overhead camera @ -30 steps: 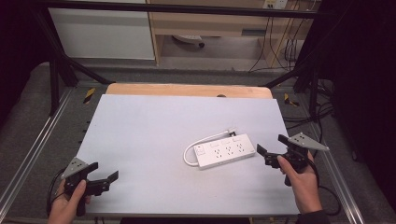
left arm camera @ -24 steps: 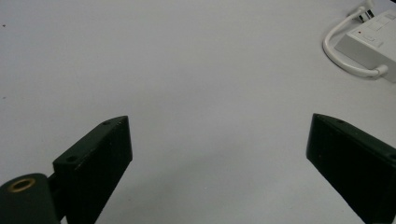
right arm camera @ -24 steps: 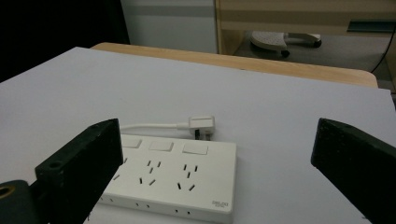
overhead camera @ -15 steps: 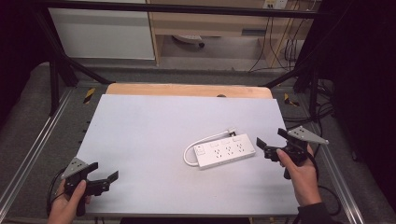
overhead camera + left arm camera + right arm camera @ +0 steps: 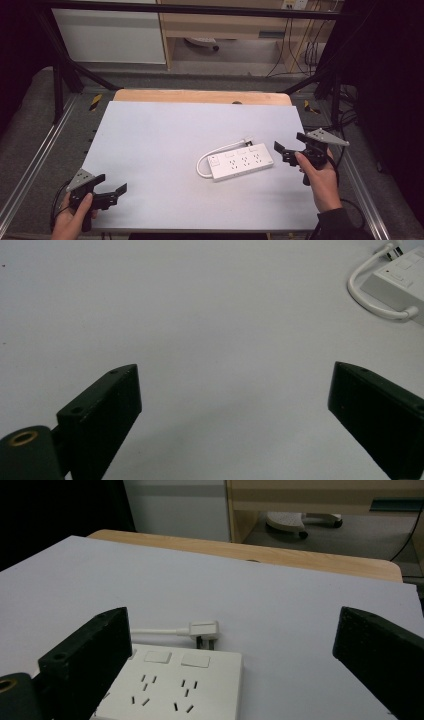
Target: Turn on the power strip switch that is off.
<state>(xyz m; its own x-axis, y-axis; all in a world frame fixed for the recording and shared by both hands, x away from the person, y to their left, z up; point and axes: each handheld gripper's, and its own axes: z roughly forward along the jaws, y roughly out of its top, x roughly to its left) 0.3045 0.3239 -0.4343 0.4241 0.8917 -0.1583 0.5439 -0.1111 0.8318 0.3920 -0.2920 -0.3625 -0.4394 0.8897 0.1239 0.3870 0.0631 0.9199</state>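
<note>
Where frame edge cuts it, power strip (image 5: 170,687) partly hidden behind right gripper (image 5: 235,645) jaws

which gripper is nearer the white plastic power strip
Right. The right gripper sits just beside the white plastic power strip, jaws open; the left gripper waits far off at the table's near-left corner.

Table (image 5: 165,140): pale grey-white top, wooden strip showing along far edge. White power strip (image 5: 241,162) lies flat on right half, sockets up, slightly skewed to table edges. Its white cord (image 5: 216,152) loops off left end, runs behind body; plug (image 5: 247,141) rests on surface at far side.
</note>
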